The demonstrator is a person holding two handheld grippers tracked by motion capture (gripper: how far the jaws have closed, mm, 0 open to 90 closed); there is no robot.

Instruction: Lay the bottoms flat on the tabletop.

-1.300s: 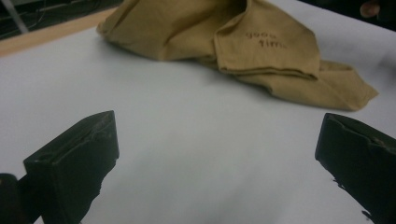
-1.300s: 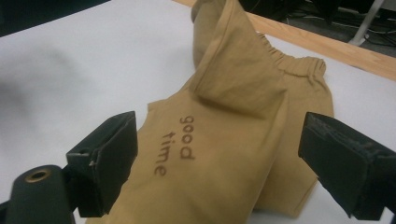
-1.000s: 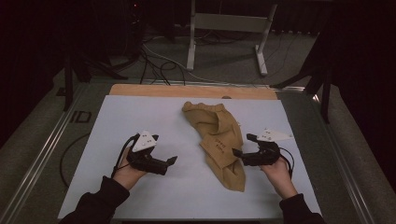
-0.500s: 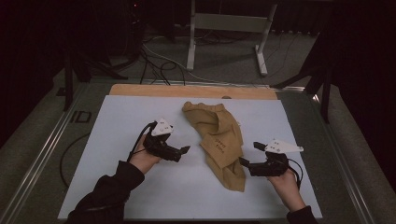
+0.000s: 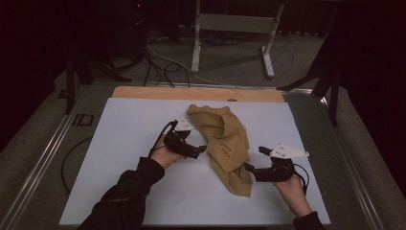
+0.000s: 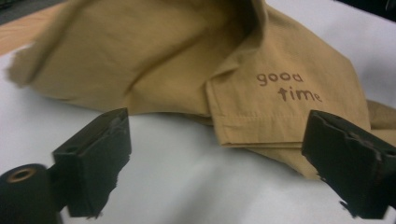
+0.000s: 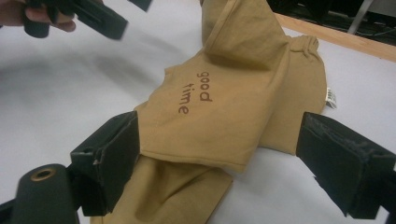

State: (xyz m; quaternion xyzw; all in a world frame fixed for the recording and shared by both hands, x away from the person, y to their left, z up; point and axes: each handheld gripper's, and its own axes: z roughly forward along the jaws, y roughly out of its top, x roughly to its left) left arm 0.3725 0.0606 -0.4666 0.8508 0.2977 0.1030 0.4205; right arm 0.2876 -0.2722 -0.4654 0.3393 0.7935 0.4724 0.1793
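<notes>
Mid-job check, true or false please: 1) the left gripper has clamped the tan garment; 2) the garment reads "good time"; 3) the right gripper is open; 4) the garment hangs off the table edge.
1) False: the left gripper has its jaws apart beside the tan garment, closing a little, nothing between them.
2) True: the print reads "good time".
3) True: the right gripper is open at the garment's near end.
4) False: it lies wholly on the white table.

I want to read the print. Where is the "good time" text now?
In the high view it sits mid-table on the tan garment, between the left gripper and the right gripper.
</notes>
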